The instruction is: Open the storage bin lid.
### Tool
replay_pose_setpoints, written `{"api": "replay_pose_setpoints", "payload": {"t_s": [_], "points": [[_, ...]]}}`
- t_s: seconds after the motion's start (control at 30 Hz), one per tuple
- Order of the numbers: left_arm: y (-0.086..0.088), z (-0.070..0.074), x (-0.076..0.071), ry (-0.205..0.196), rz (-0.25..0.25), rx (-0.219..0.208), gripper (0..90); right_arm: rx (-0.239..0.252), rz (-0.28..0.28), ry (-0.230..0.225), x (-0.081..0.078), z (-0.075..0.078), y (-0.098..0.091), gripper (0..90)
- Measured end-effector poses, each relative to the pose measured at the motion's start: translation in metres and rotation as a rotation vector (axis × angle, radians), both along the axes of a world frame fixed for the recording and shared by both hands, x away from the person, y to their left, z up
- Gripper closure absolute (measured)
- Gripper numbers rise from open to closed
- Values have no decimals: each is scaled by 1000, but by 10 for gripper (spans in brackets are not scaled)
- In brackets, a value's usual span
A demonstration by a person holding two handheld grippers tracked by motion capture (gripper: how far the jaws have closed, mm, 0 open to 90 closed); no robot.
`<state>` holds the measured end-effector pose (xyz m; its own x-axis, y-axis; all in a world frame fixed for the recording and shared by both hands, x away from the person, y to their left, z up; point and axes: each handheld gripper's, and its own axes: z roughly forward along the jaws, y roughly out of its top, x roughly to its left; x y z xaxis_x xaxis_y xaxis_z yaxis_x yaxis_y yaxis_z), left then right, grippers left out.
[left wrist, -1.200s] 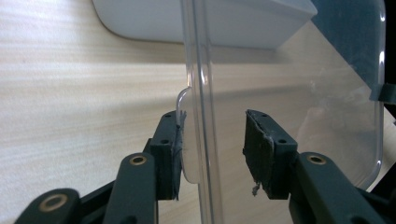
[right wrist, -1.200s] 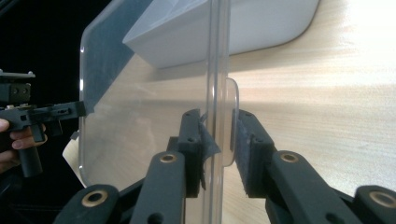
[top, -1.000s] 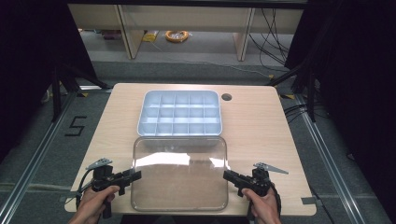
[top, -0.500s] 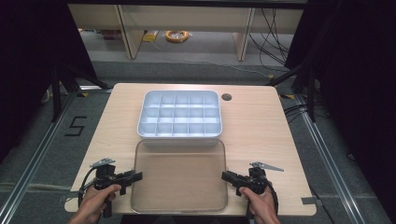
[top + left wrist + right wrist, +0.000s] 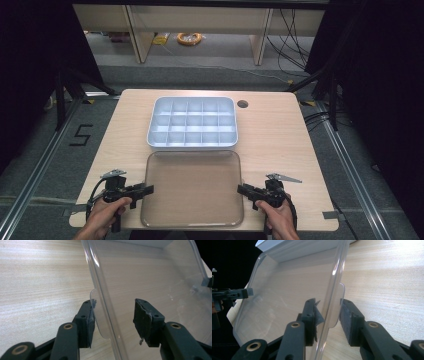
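1. A clear plastic lid (image 5: 192, 187) lies flat on the wooden table (image 5: 280, 135) in the lower middle of the high view, just below a white compartment tray (image 5: 192, 123), the two edges very close.
2. The left gripper (image 5: 145, 189) sits at the lid's left edge in the lower left. In the left gripper view its jaws have just been opening; the lid's rim and small tab (image 5: 98, 315) stand between them, the left pad close against the tab, the right pad clear of it.
3. The right gripper (image 5: 243, 190) sits at the lid's right edge in the lower right. In the right gripper view its jaws have just been opening too; the rim and tab (image 5: 337, 307) lie between the pads with slim gaps, no firm squeeze.
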<state>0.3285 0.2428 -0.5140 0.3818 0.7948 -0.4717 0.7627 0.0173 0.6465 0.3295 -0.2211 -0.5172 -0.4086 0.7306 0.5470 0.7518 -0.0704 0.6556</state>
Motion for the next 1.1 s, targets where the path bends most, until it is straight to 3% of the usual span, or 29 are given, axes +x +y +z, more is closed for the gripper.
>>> {"api": "replay_pose_setpoints", "payload": {"t_s": [0.23, 0.57, 0.6, 0.67, 0.7, 0.77, 0.83, 0.9, 1.0, 1.1], "points": [[-2, -2, 1, 5, 2, 11, 494, -7, 5, 14, 2, -1, 1, 658], [-5, -3, 3, -12, -12, 80, 444, -38, 13, 20, 3, -3, 4, 626], [-6, -3, 3, -9, 4, 56, 430, -41, 14, 19, 3, -3, 4, 612], [-4, -3, 3, 3, 23, 49, 385, -67, 11, 13, 4, -2, 4, 589], [-4, -2, 3, -1, 46, 44, 371, -50, 6, -11, 5, 0, 3, 592], [-1, -1, 4, -18, 90, 44, 344, -62, 0, -43, 7, 5, 0, 587], [3, 1, 5, -32, 117, 28, 327, -60, -24, -56, 8, 9, -3, 580], [4, 3, 4, -53, 128, 38, 323, -56, -30, -64, 9, 9, -7, 574], [2, 4, 3, -54, 110, 44, 322, -35, -29, -57, 9, 11, -9, 561], [1, 4, 3, -56, 94, 20, 315, -37, -16, -79, 9, 12, -8, 520]]}}
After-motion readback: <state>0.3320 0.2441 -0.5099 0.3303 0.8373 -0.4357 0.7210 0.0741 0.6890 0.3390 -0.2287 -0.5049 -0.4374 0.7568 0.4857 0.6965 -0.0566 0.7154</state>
